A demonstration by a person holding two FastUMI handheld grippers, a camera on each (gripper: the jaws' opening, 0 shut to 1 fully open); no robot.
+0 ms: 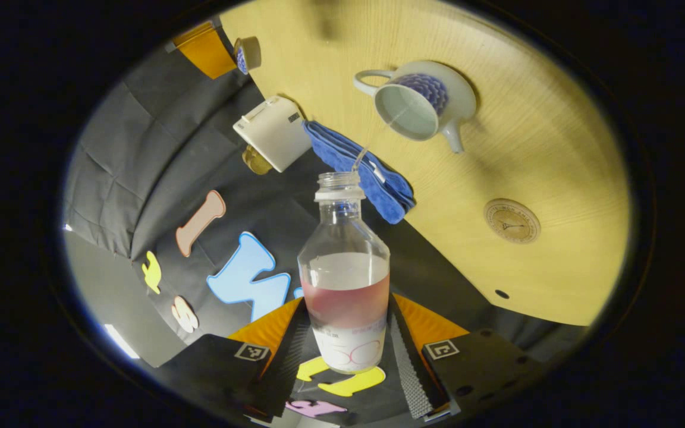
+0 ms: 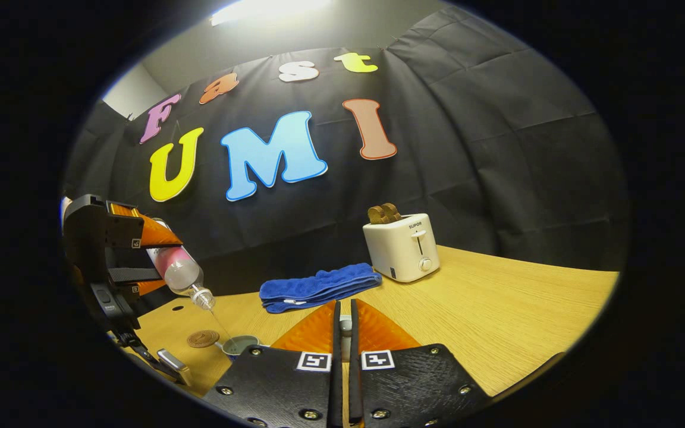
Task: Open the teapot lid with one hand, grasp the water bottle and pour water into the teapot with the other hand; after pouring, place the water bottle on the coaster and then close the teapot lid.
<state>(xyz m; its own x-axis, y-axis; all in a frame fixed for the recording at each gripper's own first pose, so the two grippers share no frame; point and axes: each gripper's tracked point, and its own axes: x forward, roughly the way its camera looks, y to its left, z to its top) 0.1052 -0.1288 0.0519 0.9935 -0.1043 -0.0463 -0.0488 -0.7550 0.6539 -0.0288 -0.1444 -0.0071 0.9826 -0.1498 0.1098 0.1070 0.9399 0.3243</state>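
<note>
My left gripper [image 1: 348,304] is shut on a clear water bottle [image 1: 345,279], uncapped and tilted toward the table. A thin stream of water [image 1: 378,135] runs from its mouth into the open white-and-blue teapot [image 1: 420,107] on the wooden table [image 1: 556,148]. In the right gripper view the bottle [image 2: 179,270] slants down over the teapot [image 2: 238,343], held by the left gripper [image 2: 161,261]. My right gripper [image 2: 344,306] is shut on the teapot lid [image 2: 345,326], held away from the pot. The lid [image 1: 248,53] also appears at the table's far end. A round coaster [image 1: 512,220] lies near the teapot.
A white toaster [image 2: 402,246] with bread in it stands at the back of the table. A folded blue cloth [image 2: 319,286] lies beside it. The coaster [image 2: 203,338] sits just left of the teapot. The table edge [image 1: 449,261] runs close behind the bottle.
</note>
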